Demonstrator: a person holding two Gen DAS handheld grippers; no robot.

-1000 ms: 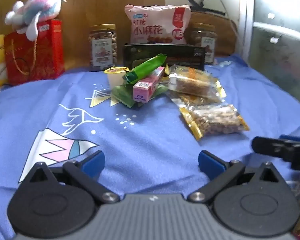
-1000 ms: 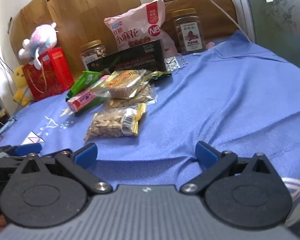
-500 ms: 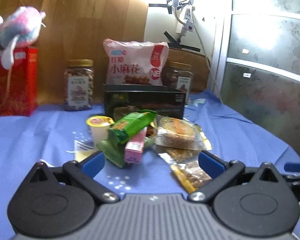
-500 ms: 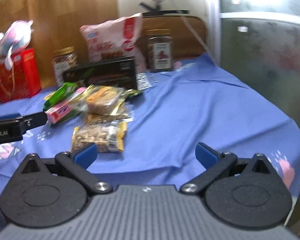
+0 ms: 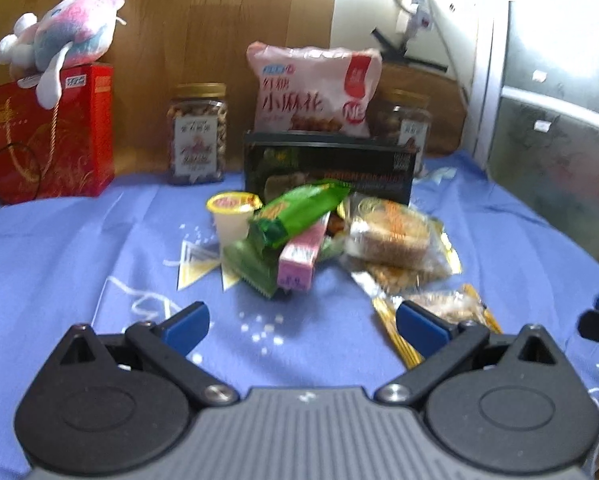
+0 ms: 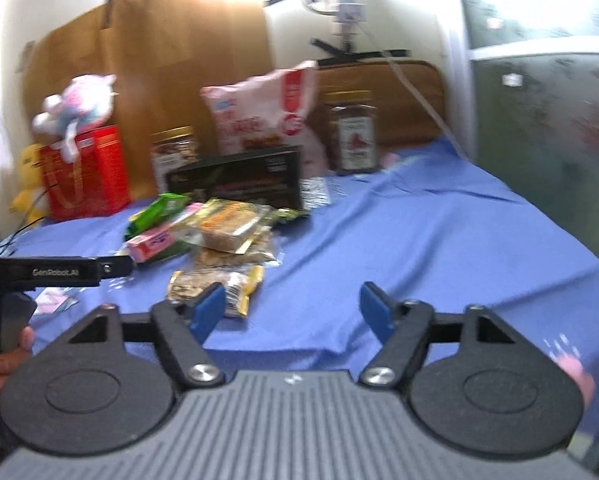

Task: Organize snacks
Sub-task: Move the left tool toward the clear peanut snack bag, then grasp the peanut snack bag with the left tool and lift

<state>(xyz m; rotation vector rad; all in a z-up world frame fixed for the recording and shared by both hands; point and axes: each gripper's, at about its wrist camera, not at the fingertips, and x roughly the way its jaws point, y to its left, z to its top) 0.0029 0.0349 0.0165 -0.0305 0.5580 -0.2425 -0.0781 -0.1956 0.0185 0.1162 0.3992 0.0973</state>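
Since a second ago the right gripper (image 6: 291,306) has narrowed from full spread and its fingers are closing on nothing, held above the blue cloth (image 6: 439,240) and aimed slightly downward. Both views now take in more of the wall behind. The left gripper (image 5: 301,322) stays wide open and empty, pointing down toward the snack pile (image 5: 323,232), which lies mid-cloth in front of the black box (image 5: 331,164). A hand (image 6: 7,364) grips the left tool's handle.

the right gripper (image 6: 291,308) is closing on nothing, its fingers (image 6: 209,310) now nearer together.
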